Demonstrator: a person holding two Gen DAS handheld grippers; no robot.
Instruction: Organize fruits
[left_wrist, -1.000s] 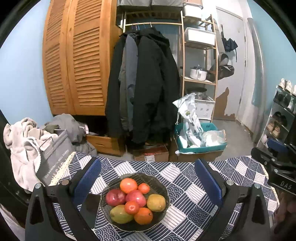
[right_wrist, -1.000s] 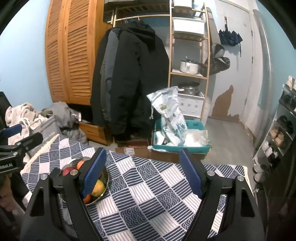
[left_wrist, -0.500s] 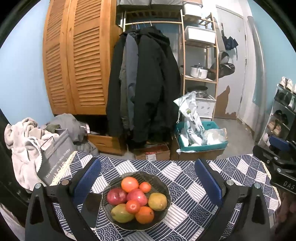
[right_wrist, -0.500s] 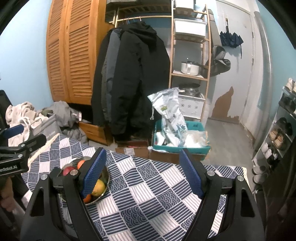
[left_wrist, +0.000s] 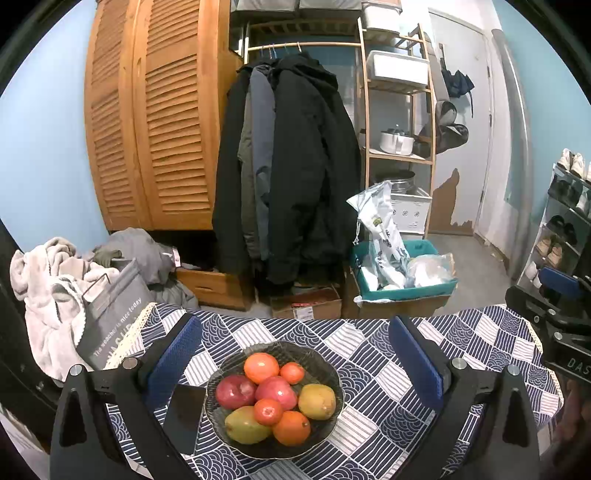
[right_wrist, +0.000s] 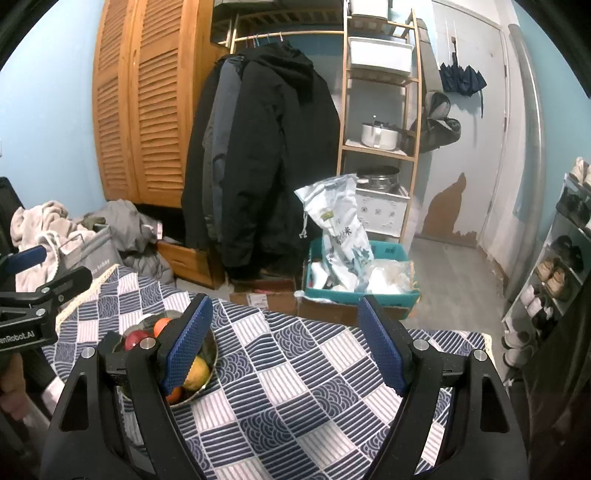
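A dark glass bowl (left_wrist: 325, 362) sits on the blue-and-white patterned tablecloth (left_wrist: 369, 350). It holds several fruits: red apples (left_wrist: 236, 391), oranges (left_wrist: 261, 367), a yellow-green mango (left_wrist: 317, 400) and another mango (left_wrist: 243, 428). My left gripper (left_wrist: 295, 354) is open and empty, its blue pads either side of the bowl and above it. My right gripper (right_wrist: 284, 339) is open and empty, to the right of the bowl (right_wrist: 212, 350), whose fruit is partly hidden behind its left finger.
A black phone (left_wrist: 184, 417) lies left of the bowl. Beyond the table's far edge are cardboard boxes (left_wrist: 306, 306), a teal bin with bags (left_wrist: 399, 273), hanging coats (left_wrist: 288, 166) and a laundry bag (left_wrist: 110, 317). A shoe rack (right_wrist: 561, 266) stands right.
The left wrist view has shifted slightly so the bowl sits a little nearer the centre. The right gripper has barely moved. Both stay open.
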